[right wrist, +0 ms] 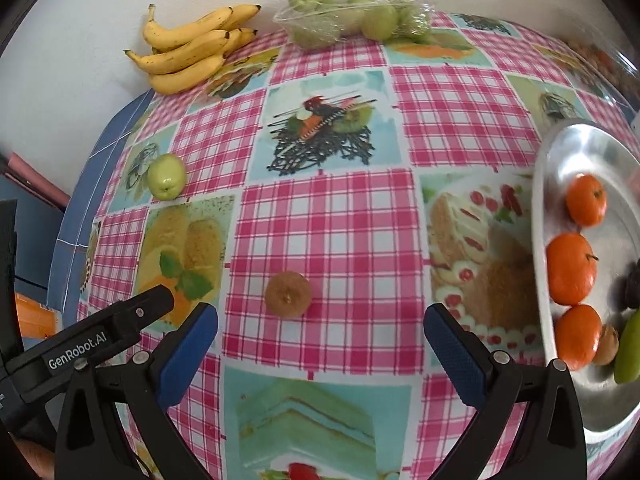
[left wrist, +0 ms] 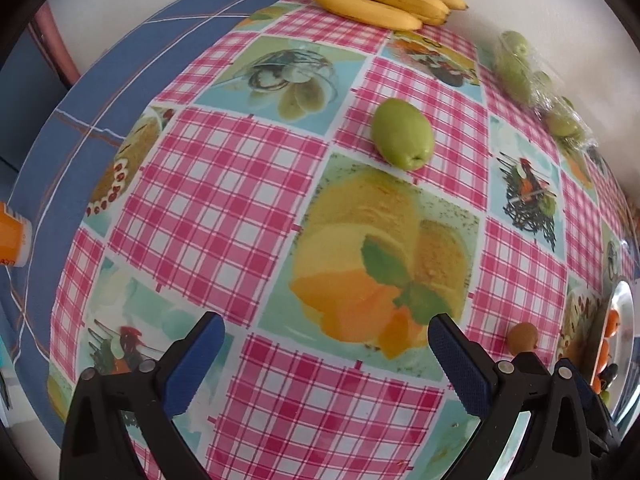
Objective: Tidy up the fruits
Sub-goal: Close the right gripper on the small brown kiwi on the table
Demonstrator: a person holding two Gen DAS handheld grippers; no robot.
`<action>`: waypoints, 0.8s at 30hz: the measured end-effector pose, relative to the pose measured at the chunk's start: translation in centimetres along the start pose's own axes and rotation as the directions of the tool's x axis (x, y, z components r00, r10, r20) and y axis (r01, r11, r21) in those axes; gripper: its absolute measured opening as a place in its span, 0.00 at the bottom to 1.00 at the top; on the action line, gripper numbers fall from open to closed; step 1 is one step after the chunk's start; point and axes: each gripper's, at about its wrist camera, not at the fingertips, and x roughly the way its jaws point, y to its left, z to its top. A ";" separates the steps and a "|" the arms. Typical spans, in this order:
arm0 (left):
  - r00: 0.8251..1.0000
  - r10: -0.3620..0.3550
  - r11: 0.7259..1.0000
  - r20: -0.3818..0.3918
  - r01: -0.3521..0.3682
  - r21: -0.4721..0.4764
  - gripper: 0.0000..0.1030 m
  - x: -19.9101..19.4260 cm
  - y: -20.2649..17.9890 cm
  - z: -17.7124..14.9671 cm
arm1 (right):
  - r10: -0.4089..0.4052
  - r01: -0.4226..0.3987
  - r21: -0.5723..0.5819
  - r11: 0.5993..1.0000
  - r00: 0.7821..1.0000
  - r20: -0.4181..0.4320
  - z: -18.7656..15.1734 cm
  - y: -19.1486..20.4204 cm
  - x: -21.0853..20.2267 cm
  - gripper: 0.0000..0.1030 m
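A: Fingers?
B: Both the left gripper (left wrist: 326,354) and right gripper (right wrist: 320,344) are spread wide, empty.
A: Fruit?
B: Small brown round kiwi (right wrist: 288,294) lies before the right one; smooth green oval fruit (left wrist: 402,133) farther off; shiny round metal tray (right wrist: 560,152) holds oranges.

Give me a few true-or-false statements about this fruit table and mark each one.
1. Both grippers have open, empty jaws: left gripper, right gripper. True.
2. Three oranges lie on the metal tray. True.
3. The bananas lie on the tray. False: they lie at the table's far edge by the wall.
4. The brown kiwi is in the right gripper's jaws. False: it sits on the tablecloth ahead of them.
5. A loose green fruit sits alone on the cloth. True.
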 end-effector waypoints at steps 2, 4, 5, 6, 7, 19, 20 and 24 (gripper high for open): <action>1.000 0.009 1.000 0.007 -0.008 -0.013 1.00 -0.1 0.4 0.2 | -0.003 0.003 -0.018 1.000 1.000 0.006 0.1 0.4 0.2 0.99; 1.000 -0.002 1.000 0.009 0.002 -0.027 1.00 -0.1 0.8 0.3 | -0.001 0.002 -0.031 1.000 1.000 0.012 0.2 0.8 0.5 0.96; 1.000 -0.007 1.000 0.009 0.007 -0.030 1.00 -0.1 0.9 0.4 | 0.001 0.000 -0.039 0.999 1.000 0.008 0.2 0.9 0.5 0.91; 1.000 -0.007 1.000 0.009 0.008 -0.030 1.00 -0.1 0.8 0.4 | 0.005 -0.005 -0.045 0.999 1.000 0.005 0.1 1.0 0.4 0.85; 1.000 -0.005 1.000 0.009 0.006 -0.027 1.00 -0.1 0.9 0.2 | 0.010 -0.010 -0.053 0.999 1.000 0.001 0.1 1.1 0.5 0.82; 1.000 -0.019 1.000 0.014 0.019 -0.003 1.00 -0.3 0.2 0.0 | 0.021 -0.020 -0.063 0.998 1.000 0.015 0.2 1.8 0.1 0.26; 1.000 -0.020 1.000 0.015 0.020 -0.004 1.00 -0.3 0.1 0.1 | 0.023 -0.022 -0.064 0.998 1.000 0.020 0.2 1.8 -0.1 0.26; 0.999 -0.027 1.000 0.026 0.027 -0.011 1.00 -0.6 0.3 0.4 | 0.025 -0.022 -0.060 0.998 0.999 0.041 0.4 1.8 -0.7 0.26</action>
